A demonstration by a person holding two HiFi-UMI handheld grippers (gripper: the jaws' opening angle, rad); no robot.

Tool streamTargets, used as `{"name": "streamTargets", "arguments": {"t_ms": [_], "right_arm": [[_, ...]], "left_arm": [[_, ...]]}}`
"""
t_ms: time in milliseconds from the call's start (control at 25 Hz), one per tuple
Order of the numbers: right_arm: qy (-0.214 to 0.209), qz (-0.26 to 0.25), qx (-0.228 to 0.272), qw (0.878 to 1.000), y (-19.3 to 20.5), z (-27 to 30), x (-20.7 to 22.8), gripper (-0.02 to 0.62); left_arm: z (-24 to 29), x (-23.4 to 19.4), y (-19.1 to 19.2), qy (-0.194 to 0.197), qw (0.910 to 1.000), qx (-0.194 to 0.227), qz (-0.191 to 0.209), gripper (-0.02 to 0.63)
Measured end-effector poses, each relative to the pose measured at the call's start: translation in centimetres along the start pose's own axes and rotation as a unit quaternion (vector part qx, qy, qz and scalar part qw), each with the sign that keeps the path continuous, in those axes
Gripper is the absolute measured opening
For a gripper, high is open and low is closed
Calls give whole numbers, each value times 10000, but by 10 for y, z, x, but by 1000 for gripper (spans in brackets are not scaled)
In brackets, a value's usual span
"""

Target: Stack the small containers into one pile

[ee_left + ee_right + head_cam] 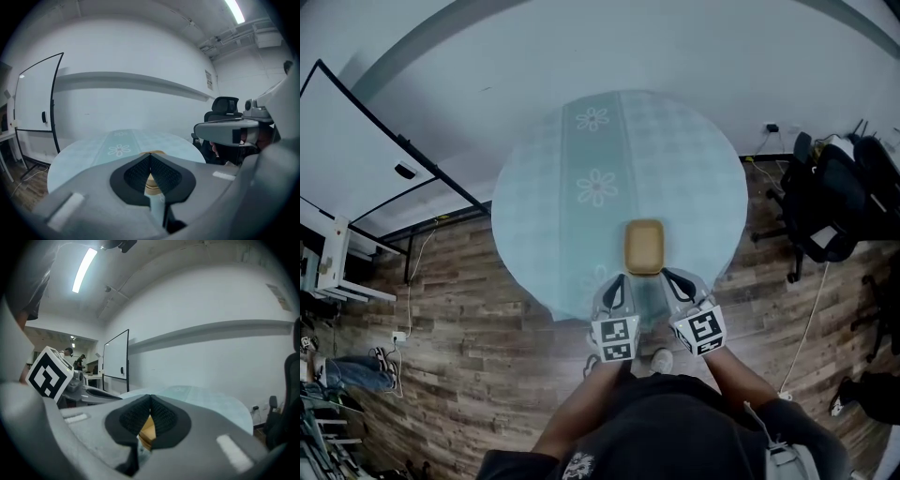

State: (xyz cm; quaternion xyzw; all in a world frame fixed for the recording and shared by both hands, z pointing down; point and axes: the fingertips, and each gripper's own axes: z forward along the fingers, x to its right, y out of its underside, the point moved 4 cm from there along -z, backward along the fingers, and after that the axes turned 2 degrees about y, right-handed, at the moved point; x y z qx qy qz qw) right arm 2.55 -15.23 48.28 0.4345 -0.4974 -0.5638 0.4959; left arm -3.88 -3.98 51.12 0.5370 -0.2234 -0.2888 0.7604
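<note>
Left gripper (617,279) and right gripper (676,277), both closed and empty, at the near edge of the round table (539,192).

Off the table's left side stands a whiteboard (356,141). At its near edge the left gripper has its jaws pressed together with nothing between them. Just right of it, the tan container (644,246) sits on the cloth a little in from that edge. It may be several nested, I can't quite tell. The right gripper, just beyond, is clamped tight on nothing. Office chairs (825,202) stand off the table's right side.
</note>
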Motion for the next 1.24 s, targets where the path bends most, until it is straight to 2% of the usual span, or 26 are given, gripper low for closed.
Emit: {"name": "streamTargets", "arguments": {"t_ms": [240, 360, 680, 1240], "right_arm": [[69, -59, 108, 9999, -12, -2, -4, 2], [102, -123, 178, 9997, -20, -3, -7, 2], [209, -71, 89, 9997, -19, -8, -2, 2], [236, 5, 46, 9997, -17, 2, -5, 2]], "left_arm": [[-15, -8, -20, 233, 9984, 431, -284, 6], [-23, -15, -29, 228, 9975, 614, -282, 6], [-24, -20, -26, 49, 9985, 514, -200, 6], [-22, -28, -11, 46, 9993, 340, -170, 6]]}}
